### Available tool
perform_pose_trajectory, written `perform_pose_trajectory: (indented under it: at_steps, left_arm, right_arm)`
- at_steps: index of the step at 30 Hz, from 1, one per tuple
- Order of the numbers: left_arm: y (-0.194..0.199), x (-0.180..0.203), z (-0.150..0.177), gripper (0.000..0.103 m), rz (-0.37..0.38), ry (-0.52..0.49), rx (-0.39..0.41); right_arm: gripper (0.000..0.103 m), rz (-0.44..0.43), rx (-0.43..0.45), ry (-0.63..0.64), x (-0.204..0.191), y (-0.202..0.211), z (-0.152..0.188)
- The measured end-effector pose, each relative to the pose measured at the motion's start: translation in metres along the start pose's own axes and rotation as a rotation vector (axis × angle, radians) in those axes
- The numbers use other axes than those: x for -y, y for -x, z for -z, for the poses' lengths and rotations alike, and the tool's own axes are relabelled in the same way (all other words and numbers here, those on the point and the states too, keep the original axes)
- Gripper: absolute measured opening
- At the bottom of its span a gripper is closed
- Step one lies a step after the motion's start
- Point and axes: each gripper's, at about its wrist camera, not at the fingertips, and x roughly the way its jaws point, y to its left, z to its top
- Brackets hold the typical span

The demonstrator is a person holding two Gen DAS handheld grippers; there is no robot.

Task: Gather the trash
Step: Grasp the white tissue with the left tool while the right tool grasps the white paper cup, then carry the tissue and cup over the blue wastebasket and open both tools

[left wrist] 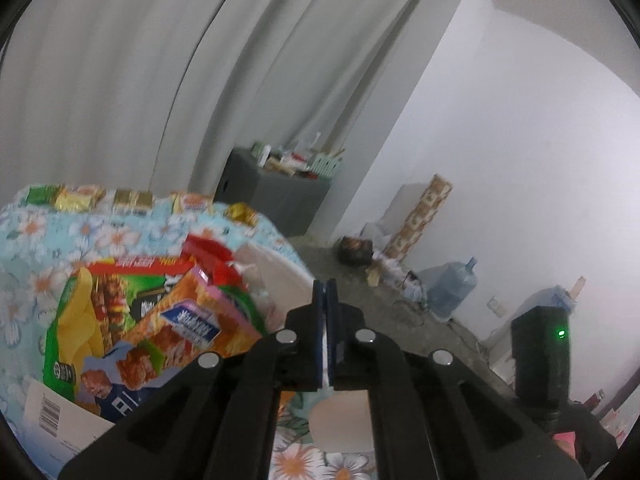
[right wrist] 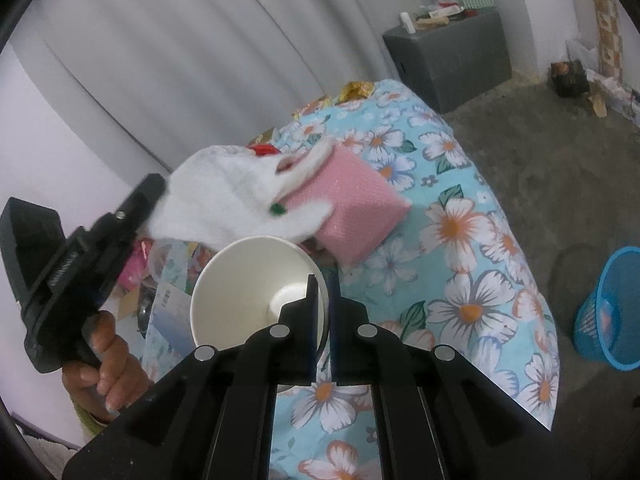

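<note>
The right gripper (right wrist: pixel 323 280) pinches a paper cup (right wrist: pixel 256 284) by its rim; the left gripper (left wrist: pixel 330 286), closed, perhaps grips a white-and-pink bag (right wrist: pixel 304 200).

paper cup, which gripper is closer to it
Right. The right gripper is shut on the paper cup at its rim; the left gripper is off to the cup's upper left, holding a pink pack.

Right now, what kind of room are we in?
Likely a lived-in room in a home, not a lab: a table under a floral tablecloth strewn with snack packets, a water jug on the bare concrete floor, long grey curtains.
</note>
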Motion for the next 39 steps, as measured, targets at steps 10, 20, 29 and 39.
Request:
perform_pose_trajectory:
  at_steps: [10,20,29,39]
  left_arm:
    - [0.032,0.011,-0.013,0.0,0.07,0.021,0.063]
    - [0.059,0.028,-0.024,0.0,0.14,0.025,0.1]
    - [0.054,0.044,-0.023,0.0,0.227,0.065,0.044]
    - [-0.013,0.091,-0.004,0.0,0.364,0.088,-0.134]
  right_arm:
    - [0.003,-0.003,0.035,0.0,0.002,0.019,0.003]
    - [0.003,-0.003,0.102,0.001,0.006,0.052,0.007]
    - [0.003,0.029,0.179,-0.031,0.026,0.091,0.013]
    - [0.003,0.173,0.275,-0.15,0.094,0.143,0.024]
